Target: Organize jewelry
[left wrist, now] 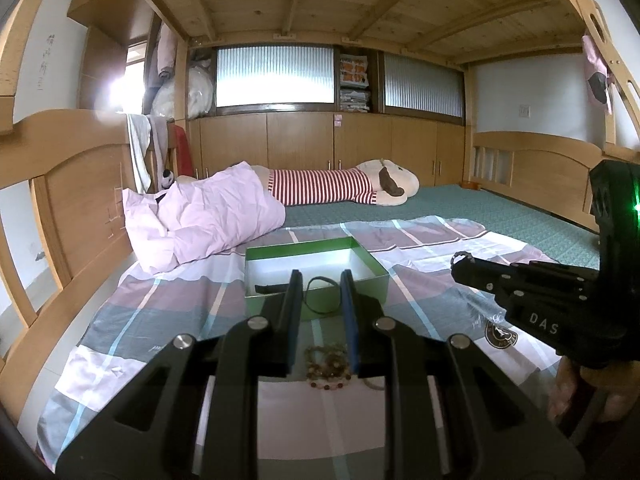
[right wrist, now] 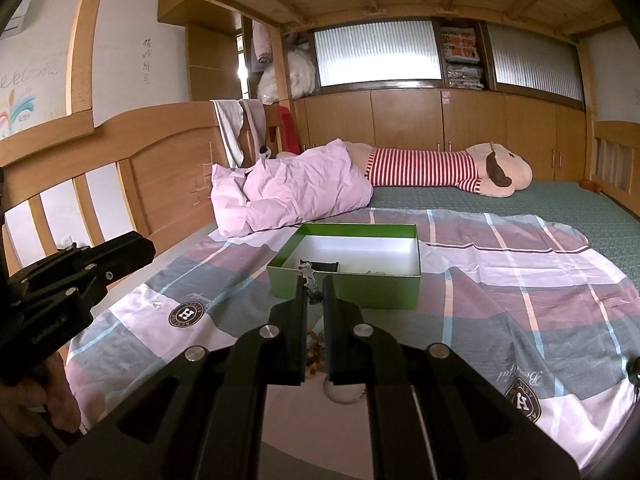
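Note:
An open green box (left wrist: 372, 286) (right wrist: 360, 286) with a white inside sits on the checked sheet, with a dark strap-like piece (left wrist: 266, 289) (right wrist: 325, 266) in it. My left gripper (left wrist: 320, 280) hovers before the box. Its jaws stand a little apart, and a thin black cord loop (left wrist: 322, 313) spans the gap and seems pinched between the pads. My right gripper (right wrist: 315, 280) is shut on a silver chain (right wrist: 307, 273) that dangles at the box's near wall. A beaded bracelet (left wrist: 326, 364) (right wrist: 314, 354) and a thin ring-shaped bangle (right wrist: 345, 399) lie on the sheet beneath the grippers.
A crumpled pink pillow (left wrist: 200, 220) (right wrist: 296, 188) lies behind the box to the left. A long plush toy in a red-striped top (left wrist: 328, 186) (right wrist: 432, 170) lies along the back. Wooden bed rails run along the left and right. A hand (left wrist: 572, 392) holds the right gripper.

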Tool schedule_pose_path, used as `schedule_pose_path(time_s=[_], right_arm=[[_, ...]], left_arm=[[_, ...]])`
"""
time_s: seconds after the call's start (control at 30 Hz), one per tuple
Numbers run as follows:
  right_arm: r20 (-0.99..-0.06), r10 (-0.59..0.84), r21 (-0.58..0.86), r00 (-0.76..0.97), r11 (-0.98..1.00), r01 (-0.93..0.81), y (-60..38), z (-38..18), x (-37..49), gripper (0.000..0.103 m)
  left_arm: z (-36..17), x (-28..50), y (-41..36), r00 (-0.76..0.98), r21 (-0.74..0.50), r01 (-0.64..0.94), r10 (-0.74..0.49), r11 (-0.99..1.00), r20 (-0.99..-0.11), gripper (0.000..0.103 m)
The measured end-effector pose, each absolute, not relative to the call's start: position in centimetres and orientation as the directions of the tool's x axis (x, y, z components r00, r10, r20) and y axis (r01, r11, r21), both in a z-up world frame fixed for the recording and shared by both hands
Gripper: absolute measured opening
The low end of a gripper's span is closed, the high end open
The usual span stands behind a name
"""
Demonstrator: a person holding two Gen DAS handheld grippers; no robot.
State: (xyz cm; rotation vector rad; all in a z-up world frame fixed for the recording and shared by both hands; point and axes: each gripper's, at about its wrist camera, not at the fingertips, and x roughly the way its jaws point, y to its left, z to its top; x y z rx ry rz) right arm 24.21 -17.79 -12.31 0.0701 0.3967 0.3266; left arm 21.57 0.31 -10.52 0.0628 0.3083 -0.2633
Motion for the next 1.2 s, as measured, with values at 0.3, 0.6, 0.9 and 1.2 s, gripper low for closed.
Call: schedule_pose_path(time_s=[0.3,0.6,0.9,1.2], right_arm=[[-0.395,0.319,0.146,0.861,0.948,-0.284,-17.9,-12.4,26.2,0.007],[-0.439,0.362,0.257,0.822,0.927,-0.271,-18.1,-12.5,38.3,0.007],[-0.490,0.349,0.261,0.799,0.933,-0.248,-17.0,-16.6,49.3,0.014],[-0.261,0.357,0.378,0.897,0.893,-0.245,-22.4,-8.1,43.6,0.086]], left_arm=[[-11.0,22.9,0.0,0.918,0.029,0.261,-0.239,0.965,-0.317,0.019],[-9.6,33.8,-0.2,0.884,-0.140,0.272,-0.305,0.952,-0.355,0.019],[-14.7,49.7,-2.6,0.814,-0.169,0.262,-0.312,0.950,-0.490,0.036],[-6.2,43.6,1.6,0.925,-0.175,0.210,-0.253,0.962,-0.284,0.096]])
